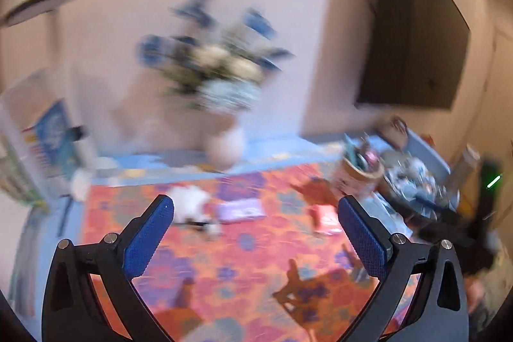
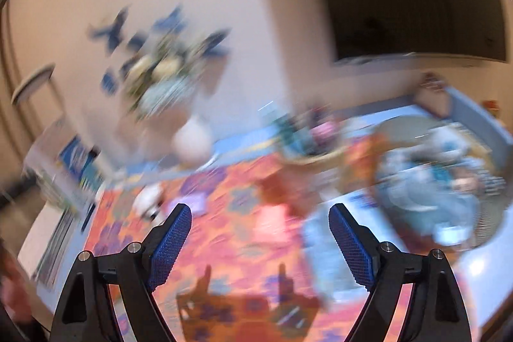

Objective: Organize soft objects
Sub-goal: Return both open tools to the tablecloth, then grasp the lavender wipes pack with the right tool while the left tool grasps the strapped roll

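Note:
Both views are blurred by motion. My left gripper (image 1: 256, 210) is open and empty above an orange floral cloth (image 1: 243, 249). A small white soft toy (image 1: 192, 204) lies on the cloth just ahead of my left finger. A flat purple item (image 1: 240, 210) and a pink item (image 1: 323, 218) lie beside it. My right gripper (image 2: 259, 218) is open and empty over the same cloth (image 2: 224, 233). The white toy (image 2: 149, 199) lies ahead to its left, a pink item (image 2: 272, 225) sits between the fingers' line, and a light blue soft item (image 2: 323, 249) lies near the right finger.
A round basket (image 2: 487, 220) full of blue and white soft things sits at the right, also showing in the left wrist view (image 1: 416, 181). A tub of items (image 1: 359, 172) stands beside it. A vase of flowers (image 1: 221, 104) stands at the back against the wall.

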A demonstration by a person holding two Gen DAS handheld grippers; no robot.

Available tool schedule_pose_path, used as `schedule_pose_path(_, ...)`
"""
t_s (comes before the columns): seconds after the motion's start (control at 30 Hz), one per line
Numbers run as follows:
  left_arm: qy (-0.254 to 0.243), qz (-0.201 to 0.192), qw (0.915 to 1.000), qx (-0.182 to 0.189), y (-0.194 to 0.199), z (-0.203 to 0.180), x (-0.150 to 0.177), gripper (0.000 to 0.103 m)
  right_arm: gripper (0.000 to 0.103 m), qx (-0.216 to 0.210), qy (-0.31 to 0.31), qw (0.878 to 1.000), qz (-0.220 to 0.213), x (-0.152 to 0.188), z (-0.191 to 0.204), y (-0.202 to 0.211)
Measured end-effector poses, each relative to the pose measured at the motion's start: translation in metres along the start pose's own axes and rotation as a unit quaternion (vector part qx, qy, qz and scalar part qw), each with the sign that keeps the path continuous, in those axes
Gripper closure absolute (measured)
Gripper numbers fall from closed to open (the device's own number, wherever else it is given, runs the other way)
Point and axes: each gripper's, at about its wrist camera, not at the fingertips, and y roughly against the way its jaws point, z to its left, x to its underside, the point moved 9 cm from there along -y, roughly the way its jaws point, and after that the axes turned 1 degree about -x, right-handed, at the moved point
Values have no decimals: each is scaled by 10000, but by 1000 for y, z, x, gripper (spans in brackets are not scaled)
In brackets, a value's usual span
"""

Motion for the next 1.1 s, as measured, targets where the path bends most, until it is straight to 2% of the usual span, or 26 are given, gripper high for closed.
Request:
schedule_pose_path(0.1, 53, -172, 9989, -432, 20, 46, -7, 1, 16, -254, 109, 9989, 382, 19, 31, -40)
schedule_pose_path(0.13, 85, -165, 9979, -622, 19, 63, -4, 1, 16, -343, 156, 9979, 520, 26, 41, -52)
schedule_pose_path(0.2, 221, -17, 9971, -728, 4, 83, 7, 1, 16, -449, 301, 9959, 729, 40, 55, -74)
schedule_pose_path(0.3, 526, 252, 9961, -654, -43, 106, 38, 1, 16, -401, 720, 9923, 922, 63, 70, -104)
schedule_pose_path(0.4, 807, 531, 9932, -655, -98, 121, 80, 1, 16, -151, 1212, 9878, 971, 84, 72, -127)
schedule_pose_path(0.6, 1014, 776, 9891, -729, -159, 126, 129, 1, 16, -207, 1237, 9850, 1184, 100, 65, -148)
schedule_pose_path(0.63, 1091, 848, 9873, -786, -166, 129, 136, 2, 16, -266, 1219, 9849, 1197, 99, 64, -149)
schedule_pose_path(0.67, 1177, 1083, 9836, -828, -171, 131, 142, 2, 16, -319, 1179, 9848, 1233, 100, 64, -150)
schedule_pose_path(0.77, 1237, 914, 9852, -757, -166, 131, 140, 1, 16, -229, 1031, 9853, 1343, 99, 57, -157)
schedule_pose_path(0.87, 1331, 1033, 9838, -618, -168, 132, 142, 1, 13, -255, 1088, 9841, 1377, 100, 59, -157)
schedule_pose_path(1.1, 1269, 952, 9841, -802, -166, 132, 140, 1, 9, -81, 1336, 9799, 1478, 105, 64, -161)
